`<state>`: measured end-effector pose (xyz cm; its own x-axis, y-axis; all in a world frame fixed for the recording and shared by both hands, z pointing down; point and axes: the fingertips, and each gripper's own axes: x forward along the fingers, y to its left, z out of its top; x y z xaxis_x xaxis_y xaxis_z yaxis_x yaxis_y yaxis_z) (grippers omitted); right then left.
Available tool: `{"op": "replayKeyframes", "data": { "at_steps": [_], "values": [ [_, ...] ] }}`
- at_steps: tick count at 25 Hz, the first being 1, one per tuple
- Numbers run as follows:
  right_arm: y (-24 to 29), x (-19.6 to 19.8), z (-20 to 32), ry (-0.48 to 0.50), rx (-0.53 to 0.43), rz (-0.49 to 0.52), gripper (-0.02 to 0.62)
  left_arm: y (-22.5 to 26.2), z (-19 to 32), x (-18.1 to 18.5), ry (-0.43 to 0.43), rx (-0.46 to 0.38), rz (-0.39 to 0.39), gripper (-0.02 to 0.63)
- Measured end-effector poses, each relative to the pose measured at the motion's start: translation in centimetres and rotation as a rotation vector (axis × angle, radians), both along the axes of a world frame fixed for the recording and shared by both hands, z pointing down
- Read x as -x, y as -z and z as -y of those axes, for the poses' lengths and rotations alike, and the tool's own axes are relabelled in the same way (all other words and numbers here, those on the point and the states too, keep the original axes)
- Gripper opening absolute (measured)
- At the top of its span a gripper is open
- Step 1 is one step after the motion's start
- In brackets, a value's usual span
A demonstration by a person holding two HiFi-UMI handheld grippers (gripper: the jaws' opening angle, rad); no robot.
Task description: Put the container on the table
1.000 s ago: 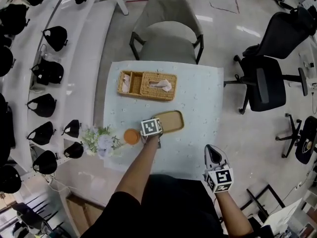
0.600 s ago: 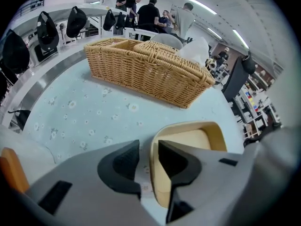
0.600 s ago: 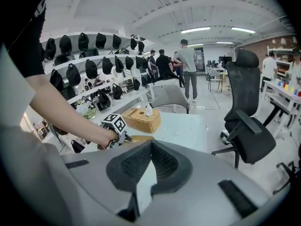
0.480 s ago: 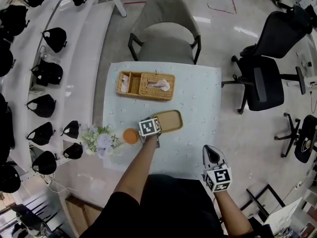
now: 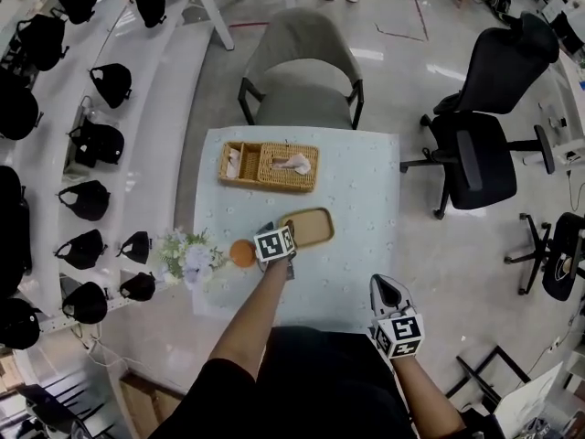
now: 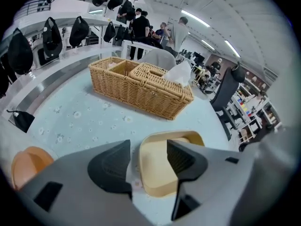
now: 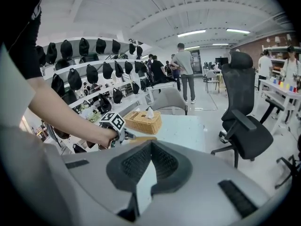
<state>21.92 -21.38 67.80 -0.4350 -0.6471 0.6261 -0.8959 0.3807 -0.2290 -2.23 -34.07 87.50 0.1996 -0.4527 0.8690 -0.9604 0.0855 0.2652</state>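
Observation:
The container [image 5: 311, 227] is a shallow beige tray lying flat on the pale flowered table [image 5: 366, 199]. My left gripper [image 5: 276, 230] hovers just over its near left end. In the left gripper view the jaws [image 6: 148, 147] are opening; the tray's near rim [image 6: 157, 171] shows in the gap and the pads do not press on it. My right gripper [image 5: 384, 282] hangs off the table's near right corner, apart from everything. Its pads [image 7: 151, 142] meet with nothing between them.
A wicker basket [image 5: 269, 165] with tissue stands at the table's far side. An orange round lid [image 5: 241, 252] and a flower bunch [image 5: 187, 259] sit left of my left gripper. A grey chair [image 5: 302, 62] stands beyond the table, a black office chair [image 5: 484, 144] to the right, and shelves of black bags on the left.
My left gripper has let go of the container and lifted slightly off its near end. The container stays flat on the table. The right gripper has shifted a little.

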Motion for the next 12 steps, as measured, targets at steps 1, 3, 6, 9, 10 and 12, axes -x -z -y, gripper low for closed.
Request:
{"op": "replayKeyframes", "data": {
  "at_steps": [1, 3, 6, 9, 10, 12],
  "values": [
    [0.1, -0.2, -0.4, -0.001, -0.003, -0.005, -0.002, 0.5, 0.0, -0.1, -0.008, -0.014, -0.002, 0.221],
    [0.4, -0.6, -1.2, -0.008, -0.011, -0.013, -0.002, 1.6, -0.1, -0.3, -0.021, -0.042, -0.007, 0.222],
    [0.9, -1.0, -2.5, -0.008, -0.023, -0.013, -0.002, 3.0, -0.7, -0.4, -0.001, -0.061, -0.031, 0.222],
    [1.5, -1.4, -3.6, -0.016, -0.032, -0.011, -0.002, 4.6, -1.8, -0.9, 0.040, -0.077, -0.076, 0.222],
    [1.7, -1.5, -3.9, -0.018, -0.037, -0.012, -0.002, 5.2, -2.2, -1.0, 0.052, -0.085, -0.089, 0.222],
    [2.3, -1.8, -4.4, -0.018, -0.049, -0.013, -0.002, 6.2, -3.2, -1.3, 0.074, -0.098, -0.112, 0.222]
  ]
}}
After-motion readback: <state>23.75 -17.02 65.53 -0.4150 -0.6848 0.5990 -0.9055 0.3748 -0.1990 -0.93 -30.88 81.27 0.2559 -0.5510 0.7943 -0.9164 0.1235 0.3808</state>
